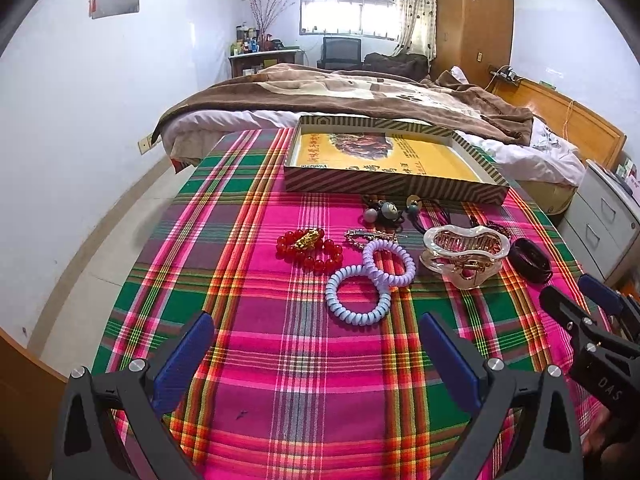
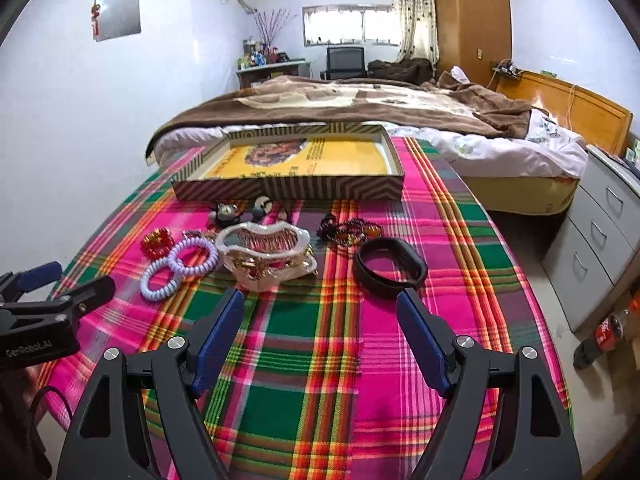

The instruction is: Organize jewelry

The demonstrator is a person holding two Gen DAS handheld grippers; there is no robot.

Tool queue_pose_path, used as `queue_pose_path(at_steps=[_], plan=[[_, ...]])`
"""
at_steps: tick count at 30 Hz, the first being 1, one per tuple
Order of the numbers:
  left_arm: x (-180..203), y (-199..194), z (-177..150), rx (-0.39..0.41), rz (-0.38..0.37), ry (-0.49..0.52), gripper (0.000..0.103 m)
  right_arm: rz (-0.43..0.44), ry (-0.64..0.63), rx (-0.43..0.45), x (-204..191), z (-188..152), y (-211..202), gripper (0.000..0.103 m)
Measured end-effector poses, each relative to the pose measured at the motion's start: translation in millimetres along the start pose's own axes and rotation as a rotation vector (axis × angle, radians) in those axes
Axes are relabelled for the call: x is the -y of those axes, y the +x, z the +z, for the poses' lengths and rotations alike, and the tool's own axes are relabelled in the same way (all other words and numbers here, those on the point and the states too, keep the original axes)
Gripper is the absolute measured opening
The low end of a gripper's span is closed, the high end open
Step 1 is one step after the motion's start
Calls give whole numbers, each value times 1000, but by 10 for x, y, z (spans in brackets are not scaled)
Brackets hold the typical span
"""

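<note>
Jewelry lies on a plaid cloth in front of a striped shallow box [image 1: 384,190] [image 2: 288,190] with a yellow bottom. A red bead bracelet [image 1: 310,248] [image 2: 157,242], two lilac coil bands [image 1: 360,294] [image 2: 176,266], a clear hair claw [image 1: 464,254] [image 2: 266,252], a black band [image 1: 530,260] [image 2: 390,264], a dark bead necklace [image 2: 350,230] and bear hair ties [image 1: 386,212] [image 2: 228,212] lie there. My left gripper [image 1: 316,352] is open and empty, just short of the coil bands. My right gripper [image 2: 320,328] is open and empty, just short of the black band.
The plaid cloth [image 1: 280,380] covers the table. A bed with a brown blanket [image 1: 360,92] stands behind the table. Grey drawers [image 2: 600,232] and a cola bottle [image 2: 604,332] are at the right. A white wall is at the left.
</note>
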State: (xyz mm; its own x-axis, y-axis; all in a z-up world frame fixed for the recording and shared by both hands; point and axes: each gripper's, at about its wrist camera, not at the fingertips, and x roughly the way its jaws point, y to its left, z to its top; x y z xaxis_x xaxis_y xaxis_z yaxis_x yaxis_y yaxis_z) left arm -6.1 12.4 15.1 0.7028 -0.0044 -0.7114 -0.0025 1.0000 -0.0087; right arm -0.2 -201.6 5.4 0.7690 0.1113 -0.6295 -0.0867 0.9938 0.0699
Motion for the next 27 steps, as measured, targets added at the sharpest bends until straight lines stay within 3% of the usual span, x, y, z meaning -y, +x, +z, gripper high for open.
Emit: queue_pose_path(at_steps=[4, 10, 27], plan=[[0, 2, -5, 0, -1, 0, 103, 12, 2, -13, -8, 9, 5, 78], [-11, -15, -8, 6, -3, 4, 103, 30, 58, -105, 57, -3, 108, 78], [-29, 15, 0, -10, -6, -3, 103, 12, 55, -66, 61, -5, 82, 78]])
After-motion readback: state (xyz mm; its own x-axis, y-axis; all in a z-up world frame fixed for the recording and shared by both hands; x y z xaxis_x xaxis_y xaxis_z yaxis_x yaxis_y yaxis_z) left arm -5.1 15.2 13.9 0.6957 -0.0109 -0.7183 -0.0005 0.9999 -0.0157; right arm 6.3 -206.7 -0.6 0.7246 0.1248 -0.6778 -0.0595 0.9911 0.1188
